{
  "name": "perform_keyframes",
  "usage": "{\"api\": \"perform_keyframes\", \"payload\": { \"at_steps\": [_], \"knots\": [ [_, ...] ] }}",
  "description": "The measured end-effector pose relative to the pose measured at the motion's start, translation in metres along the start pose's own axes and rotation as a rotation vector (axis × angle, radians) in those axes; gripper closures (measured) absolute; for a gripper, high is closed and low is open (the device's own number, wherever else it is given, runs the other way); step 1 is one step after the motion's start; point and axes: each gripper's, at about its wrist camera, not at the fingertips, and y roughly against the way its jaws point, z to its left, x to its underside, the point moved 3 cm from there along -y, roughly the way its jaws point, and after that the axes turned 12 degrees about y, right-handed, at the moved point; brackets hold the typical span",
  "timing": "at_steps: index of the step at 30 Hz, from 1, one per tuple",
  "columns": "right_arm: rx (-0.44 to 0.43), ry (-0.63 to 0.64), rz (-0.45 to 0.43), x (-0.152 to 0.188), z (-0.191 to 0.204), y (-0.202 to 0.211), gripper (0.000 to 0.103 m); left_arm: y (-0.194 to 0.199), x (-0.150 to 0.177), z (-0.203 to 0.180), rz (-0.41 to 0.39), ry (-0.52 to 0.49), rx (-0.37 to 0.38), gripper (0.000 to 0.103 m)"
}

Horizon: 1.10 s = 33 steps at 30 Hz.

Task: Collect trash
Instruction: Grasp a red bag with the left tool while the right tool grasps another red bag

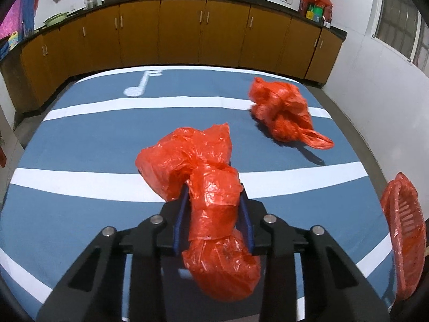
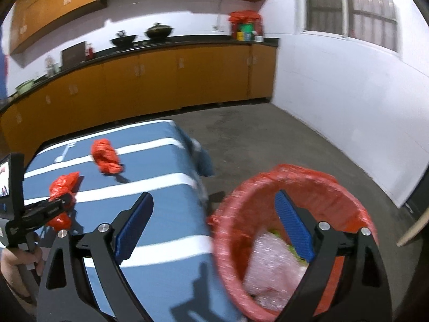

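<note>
Red crumpled plastic is clamped between the blue pads of the left gripper (image 1: 213,201): this nearer bag (image 1: 198,177) is pinched at its twisted middle, one bulge spilling forward over the table and another hanging back between the black finger arms. From the left wrist view the grip is seen close up, and a second red bag (image 1: 281,110) is shown lying farther off on the blue cloth with white stripes that covers the table (image 1: 80,145), well apart from the held one, its handle loop trailing toward the right edge. Only a sliver of the red-lined waste basket (image 1: 402,230) is caught at the right border of that view, beside the table.

The right wrist view supplies what the other leaves out. The basket (image 2: 236,214) is seen from above, standing on the grey floor just beside the table's edge, with pale crumpled plastic already lying inside it. The right gripper (image 2: 214,230) is held with its jaws wide apart and nothing between them, one finger over the table (image 2: 161,187) and the other over the basket's mouth. The left gripper (image 2: 63,201) is seen from the side here, closed on its bag (image 2: 63,181), with a person's hand (image 2: 24,257) on the handle below. The second bag (image 2: 106,155) is also visible beyond it on the cloth.
</note>
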Motion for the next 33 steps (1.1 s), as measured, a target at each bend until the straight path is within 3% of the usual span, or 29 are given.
{"api": "perform_keyframes", "payload": {
  "at_steps": [8, 14, 21, 28, 30, 33],
  "knots": [
    [-0.143, 0.097, -0.032, -0.037, 0.069, -0.048, 0.012, 0.021, -0.019, 0.072, -0.083, 0.068, -0.091, 0.069],
    [-0.233, 0.119, -0.006, -0.058, 0.113, -0.095, 0.012, 0.034, -0.030, 0.112, -0.122, 0.129, -0.126, 0.069],
    [-0.200, 0.153, 0.009, -0.079, 0.146, -0.142, 0.012, 0.037, -0.040, 0.132, -0.146, 0.169, -0.130, 0.068],
    [-0.220, 0.196, 0.042, -0.079, 0.163, -0.164, 0.012, 0.040, -0.045, 0.137, -0.166, 0.177, -0.121, 0.068],
    [-0.226, 0.219, 0.060, -0.076, 0.167, -0.168, 0.015, 0.041, -0.046, 0.136, -0.168, 0.179, -0.118, 0.068],
    [-0.258, 0.235, 0.102, -0.070, 0.172, -0.173, 0.031, 0.041, -0.046, 0.134, -0.167, 0.176, -0.113, 0.068]
  ]
}}
